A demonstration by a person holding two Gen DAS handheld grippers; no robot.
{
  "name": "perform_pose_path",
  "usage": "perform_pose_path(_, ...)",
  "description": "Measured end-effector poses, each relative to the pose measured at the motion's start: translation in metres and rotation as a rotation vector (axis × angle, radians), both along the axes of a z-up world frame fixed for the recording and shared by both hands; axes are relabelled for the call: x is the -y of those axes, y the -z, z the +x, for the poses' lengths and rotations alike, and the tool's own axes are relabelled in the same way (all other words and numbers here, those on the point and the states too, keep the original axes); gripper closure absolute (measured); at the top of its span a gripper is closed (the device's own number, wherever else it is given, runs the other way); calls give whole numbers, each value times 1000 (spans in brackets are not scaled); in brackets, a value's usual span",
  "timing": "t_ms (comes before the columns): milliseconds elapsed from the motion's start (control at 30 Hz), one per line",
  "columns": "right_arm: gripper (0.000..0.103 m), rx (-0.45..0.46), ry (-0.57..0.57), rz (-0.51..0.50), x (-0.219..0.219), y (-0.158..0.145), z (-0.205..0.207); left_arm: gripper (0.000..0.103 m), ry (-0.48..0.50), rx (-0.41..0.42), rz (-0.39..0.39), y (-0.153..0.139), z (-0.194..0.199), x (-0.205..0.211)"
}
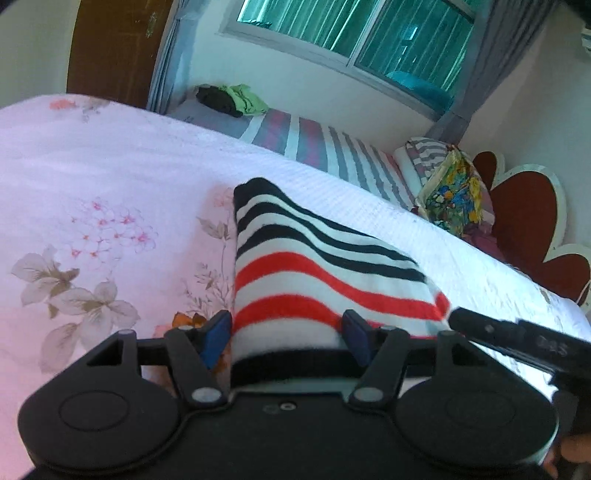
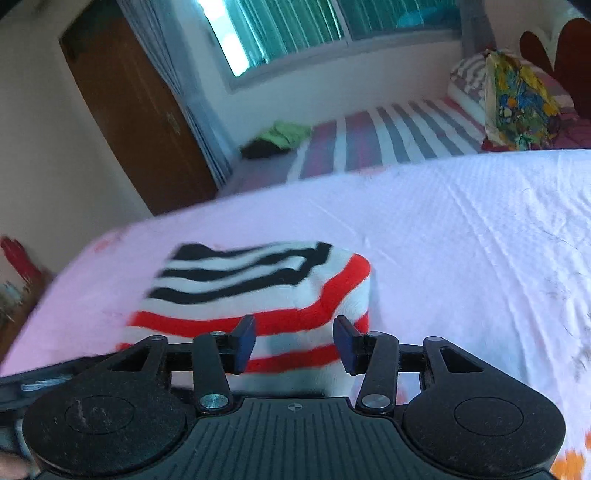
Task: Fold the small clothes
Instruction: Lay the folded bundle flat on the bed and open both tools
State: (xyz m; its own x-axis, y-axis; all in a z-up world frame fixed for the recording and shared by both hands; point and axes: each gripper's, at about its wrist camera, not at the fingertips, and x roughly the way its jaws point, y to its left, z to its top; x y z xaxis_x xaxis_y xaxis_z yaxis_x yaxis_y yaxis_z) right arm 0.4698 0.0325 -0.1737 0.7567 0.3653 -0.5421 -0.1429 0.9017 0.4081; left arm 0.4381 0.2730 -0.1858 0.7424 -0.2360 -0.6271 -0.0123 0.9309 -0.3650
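Observation:
A small striped garment (image 1: 317, 266) in white, black and red lies folded into a thick block on the pink floral bedspread (image 1: 92, 206). My left gripper (image 1: 288, 338) is open, its blue pads standing either side of the garment's near black-hemmed edge. In the right wrist view the same garment (image 2: 258, 288) sits just ahead of my right gripper (image 2: 295, 345), which is open with its pads apart over the near red stripes. The right gripper's black body shows in the left wrist view (image 1: 517, 339) beside the garment's right corner.
A second bed with a striped sheet (image 1: 325, 147) stands beyond the bedspread, with dark and green clothes (image 1: 232, 98) on it and a colourful pillow (image 1: 454, 188). A brown door (image 2: 136, 110), a window (image 2: 295, 22) and a red heart-shaped headboard (image 1: 524, 218) lie behind.

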Motion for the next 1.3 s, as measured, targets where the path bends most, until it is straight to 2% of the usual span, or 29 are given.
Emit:
perform_pose_path(67, 56, 20, -14, -19, 1, -6, -24, 39, 46, 4, 24, -6, -12, 7)
perform_pose_path(200, 56, -6, 5, -38, 3, -2, -63, 35, 107, 7, 96, -7, -36, 21)
perform_pose_path(267, 56, -63, 31, -92, 1, 13, -68, 32, 109, 0, 127, 1, -40, 26)
perform_pose_path(333, 56, -121, 46, -53, 3, 27, -66, 26, 106, -3, 151, 7, -39, 29)
perform_pose_path(400, 56, -141, 63, -49, 1, 31, -65, 22, 105, -16, 150, 10, -38, 30)
perform_pose_path(467, 56, -154, 85, -12, 3, 28, -66, 21, 104, -32, 139, 10, -38, 28)
perform_pose_path(600, 56, -132, 93, 11, 10, 10, -86, 1, 87, -59, 205, 6, -42, 36)
perform_pose_path(700, 56, -120, 69, 4, 12, -4, -100, 1, 73, -94, 243, 1, -49, 42)
perform_pose_path(767, 56, -109, 59, -8, 11, -11, -110, 1, 50, -158, 269, -1, -51, 47)
perform_pose_path(833, 50, -100, 43, -6, 12, -18, -121, 1, 15, -207, 292, -3, -56, 50)
perform_pose_path(867, 31, -103, 36, -7, 12, -19, -126, 1, -2, -211, 296, -6, -61, 52)
perform_pose_path(900, 20, -101, 33, -11, 14, -22, -132, 1, -15, -206, 299, -9, -67, 54)
perform_pose_path(1033, 20, -90, -3, 1, 21, -31, -161, 1, -17, -121, 319, -33, -108, 66)
perform_pose_path(1167, 20, -76, -58, 43, 33, -45, -203, 1, -27, 8, 314, -72, -170, 78)
perform_pose_path(1300, 18, -45, -91, 35, 43, -66, -256, 1, -94, 51, 285, -104, -229, 87)
